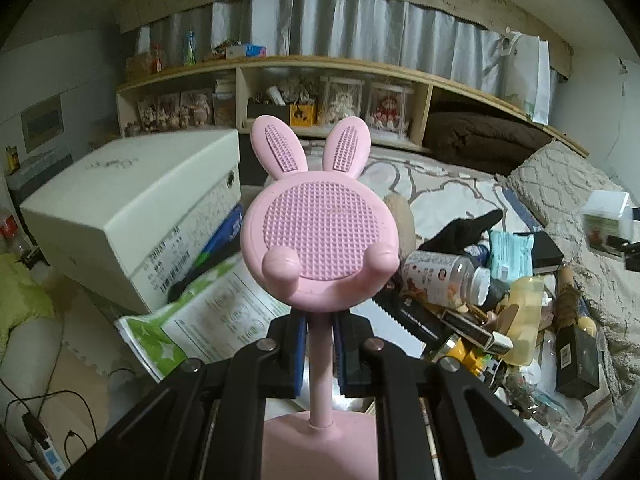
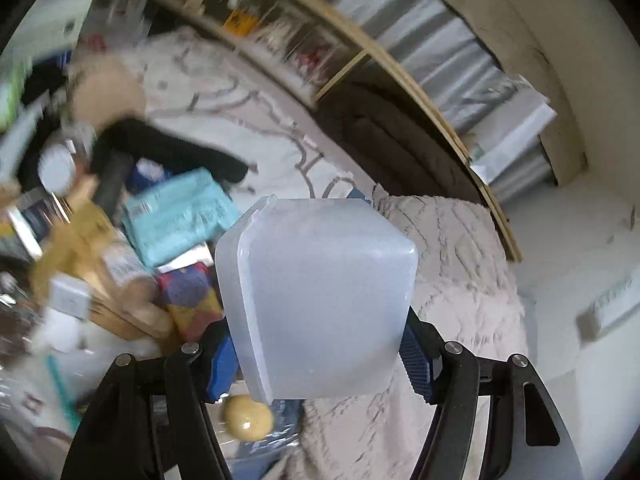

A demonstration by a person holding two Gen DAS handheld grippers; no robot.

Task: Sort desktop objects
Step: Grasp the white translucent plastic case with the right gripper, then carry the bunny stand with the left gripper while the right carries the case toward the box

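Between left jaws, pink rabbit stand (image 1: 320,236) upright

Dim, cool indoor light, soft shadows, strong fisheye bending and black vignette at the edges, left wrist view sharp, right wrist view smeared by motion blur, background streaked.

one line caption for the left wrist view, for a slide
Left gripper clamps the stem of a pink bunny phone stand, held upright above a cluttered bed.
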